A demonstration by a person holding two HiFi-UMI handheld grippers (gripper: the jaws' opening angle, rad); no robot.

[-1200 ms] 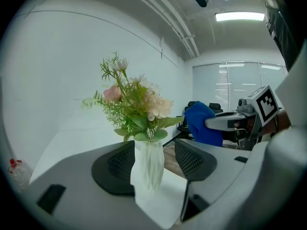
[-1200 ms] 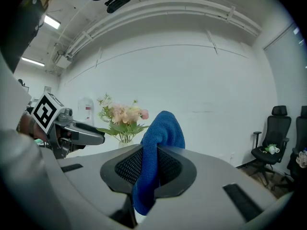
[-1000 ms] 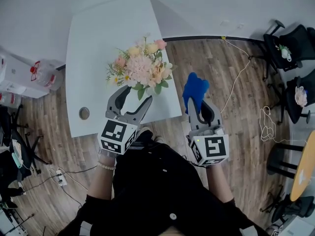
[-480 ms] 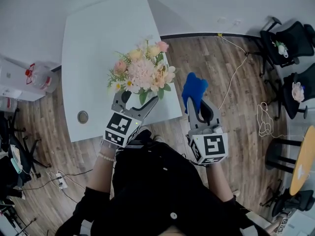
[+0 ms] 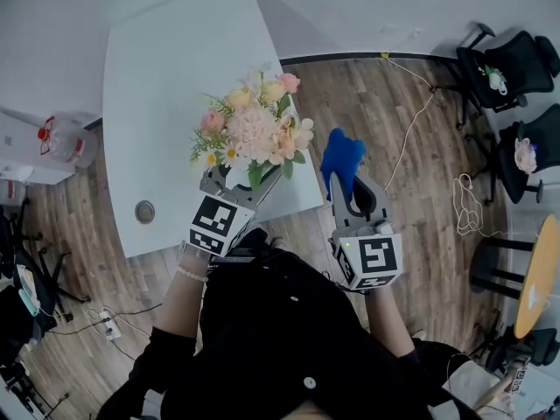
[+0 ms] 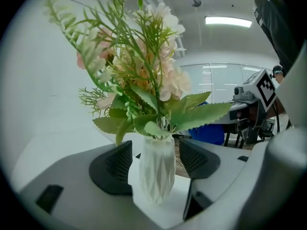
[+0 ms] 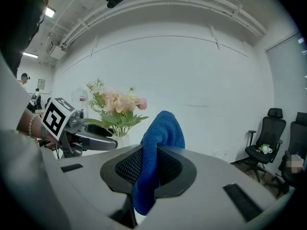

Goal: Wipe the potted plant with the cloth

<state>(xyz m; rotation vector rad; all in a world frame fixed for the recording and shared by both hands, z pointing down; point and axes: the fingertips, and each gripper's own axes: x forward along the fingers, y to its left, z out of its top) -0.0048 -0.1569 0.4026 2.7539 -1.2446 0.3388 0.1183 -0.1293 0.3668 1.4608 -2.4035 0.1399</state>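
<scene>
My left fingers [image 6: 112, 164] have just opened wide, one on each side of the vase [image 6: 156, 171], not touching. The plant [image 5: 254, 134] stands near the counter's [image 5: 166, 86] edge. It looks light and tippy, so I'd grab the vase low. My right fingers [image 7: 127, 166] pinch the soft cloth [image 7: 163, 128].

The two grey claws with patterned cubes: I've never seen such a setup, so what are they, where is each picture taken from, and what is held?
They are hand-held grippers, one in each of a person's hands. One picture looks down from the person's head; the other two look along each gripper's jaws. A white vase of flowers stands on the white table. The left gripper has just been opening its jaws, with the vase between them, untouched. The right gripper pinches a blue cloth.
</scene>
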